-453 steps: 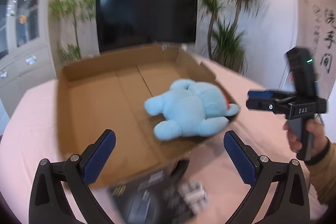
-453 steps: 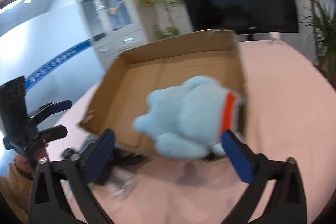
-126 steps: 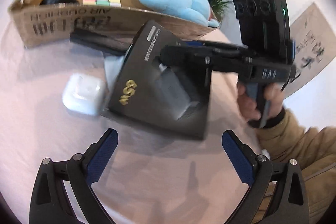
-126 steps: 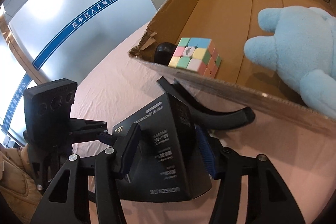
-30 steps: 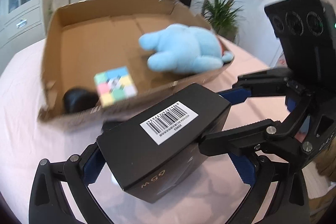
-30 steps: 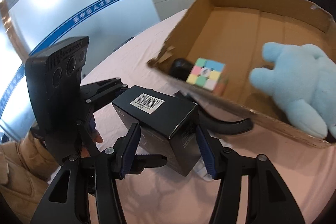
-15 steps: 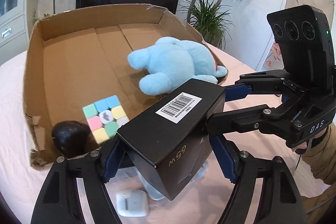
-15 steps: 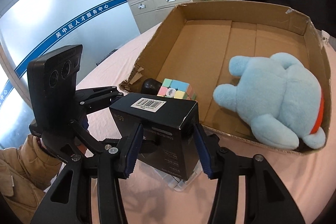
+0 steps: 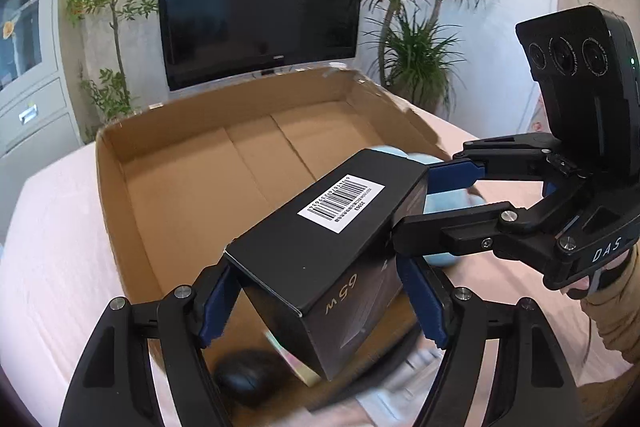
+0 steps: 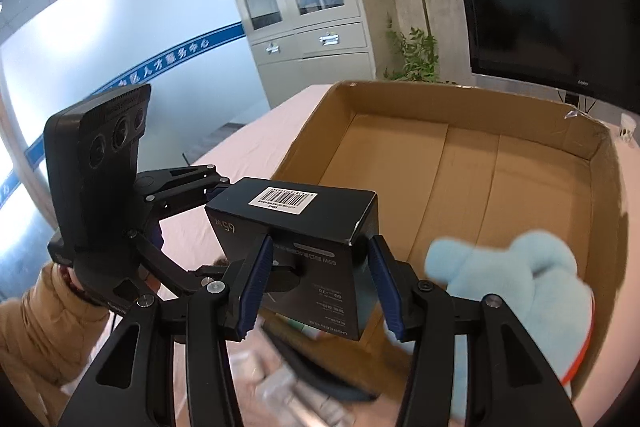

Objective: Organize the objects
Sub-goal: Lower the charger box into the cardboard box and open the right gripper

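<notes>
At 9 o'clock in the left wrist view lies the pink table (image 9: 52,259), and on it stands a big open cardboard box (image 9: 116,195) whose bare floor fills the middle of the picture. At 6 o'clock a black round thing (image 9: 248,379) lies in the near corner of this box, blurred, with a bit of a coloured cube (image 9: 296,363) just beside it.

In the centre, the left hand-held gripper (image 9: 320,299) is closed on a black carton (image 9: 320,251); its blue pads press the two lower sides. The carton is lifted and tilted, over the near edge of the cardboard box, and a white barcode label (image 9: 342,205) shows on its top face. At 3 o'clock the right hand-held gripper (image 9: 412,203) comes in from the side and grips the far end of the same carton, so both hold it together. Behind the carton a light blue plush toy (image 9: 444,207) lies in the box, mostly hidden.

In the right wrist view, the left gripper's body is at 9 o'clock, the black carton (image 10: 296,239) is in the centre between the right gripper's blue pads (image 10: 256,287), and the plush toy (image 10: 516,291) lies at 4 o'clock against the right wall of the box (image 10: 604,187). At 6 o'clock some blurred things lie on the table; I cannot tell what they are.
</notes>
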